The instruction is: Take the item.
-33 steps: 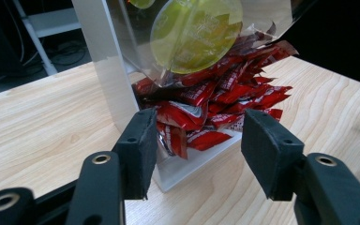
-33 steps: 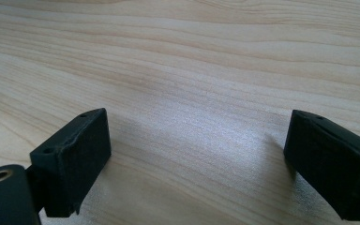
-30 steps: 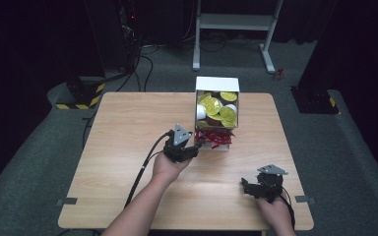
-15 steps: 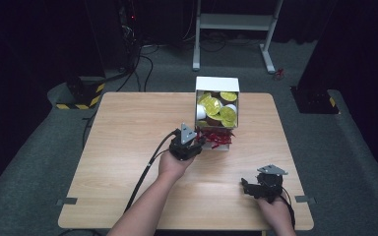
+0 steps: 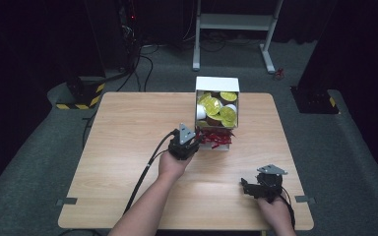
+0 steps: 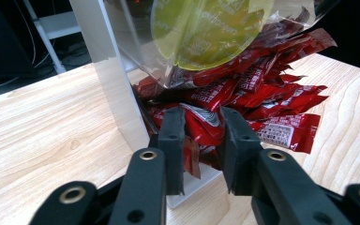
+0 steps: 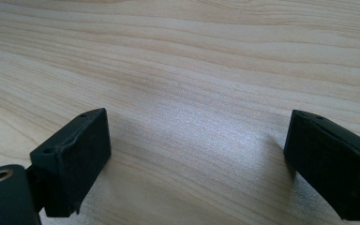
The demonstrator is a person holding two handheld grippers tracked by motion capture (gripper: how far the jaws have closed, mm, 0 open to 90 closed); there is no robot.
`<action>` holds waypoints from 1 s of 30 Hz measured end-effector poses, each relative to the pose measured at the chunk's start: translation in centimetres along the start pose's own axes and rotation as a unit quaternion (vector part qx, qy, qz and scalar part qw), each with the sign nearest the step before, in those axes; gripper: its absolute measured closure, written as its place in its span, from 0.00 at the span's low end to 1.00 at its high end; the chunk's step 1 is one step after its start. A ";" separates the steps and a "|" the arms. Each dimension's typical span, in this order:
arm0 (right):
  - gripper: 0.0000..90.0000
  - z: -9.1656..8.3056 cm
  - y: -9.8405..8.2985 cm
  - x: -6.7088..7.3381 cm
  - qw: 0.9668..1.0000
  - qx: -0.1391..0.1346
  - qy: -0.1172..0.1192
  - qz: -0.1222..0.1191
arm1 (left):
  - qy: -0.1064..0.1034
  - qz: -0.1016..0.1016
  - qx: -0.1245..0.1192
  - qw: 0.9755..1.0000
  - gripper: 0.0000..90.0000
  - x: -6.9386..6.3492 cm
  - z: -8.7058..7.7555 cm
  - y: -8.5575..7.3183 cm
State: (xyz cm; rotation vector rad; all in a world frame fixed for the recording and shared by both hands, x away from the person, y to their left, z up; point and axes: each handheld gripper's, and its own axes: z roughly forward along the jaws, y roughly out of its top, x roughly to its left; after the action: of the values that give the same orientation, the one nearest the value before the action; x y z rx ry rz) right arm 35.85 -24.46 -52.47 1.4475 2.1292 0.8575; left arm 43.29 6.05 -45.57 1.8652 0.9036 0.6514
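The table (image 5: 128,147) is pale, matt wood-grain laminate. The red sachets (image 6: 262,93) are glossy, crinkled foil under a clear plastic dispenser (image 6: 136,42) with a smooth white wall. The left gripper (image 6: 200,140) is matt black plastic.

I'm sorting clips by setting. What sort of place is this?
Likely a lab or studio recording bay: a lone wooden table on grey carpet, dark surrounds, cables and a white metal stand behind.

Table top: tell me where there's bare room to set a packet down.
The table is bare wood across its left half, from the left tongs out to the left edge, and along the near edge between the forearm and the right tongs. It is crowded at the white box and the red packets spilling from it.
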 end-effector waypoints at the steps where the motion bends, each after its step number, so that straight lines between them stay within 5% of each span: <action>1: 0.08 0.0 0.0 0.0 1.000 0.000 0.000 0.000 | 0.000 0.000 0.000 1.000 0.82 0.0 0.0 0.0; 13: 0.08 0.0 0.0 0.0 1.000 0.000 0.000 0.000 | 0.013 0.029 0.000 0.999 0.90 -0.2 -0.1 -0.1; 30: 0.08 0.0 0.0 0.0 1.000 0.000 0.000 0.000 | -0.007 -0.011 -0.034 0.999 0.92 0.5 -1.2 -0.9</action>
State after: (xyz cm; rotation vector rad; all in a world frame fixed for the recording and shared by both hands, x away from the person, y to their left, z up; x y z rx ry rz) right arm 35.84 -24.45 -52.47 1.4477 2.1294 0.8572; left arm 42.40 7.29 -45.83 1.7943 0.8807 0.6465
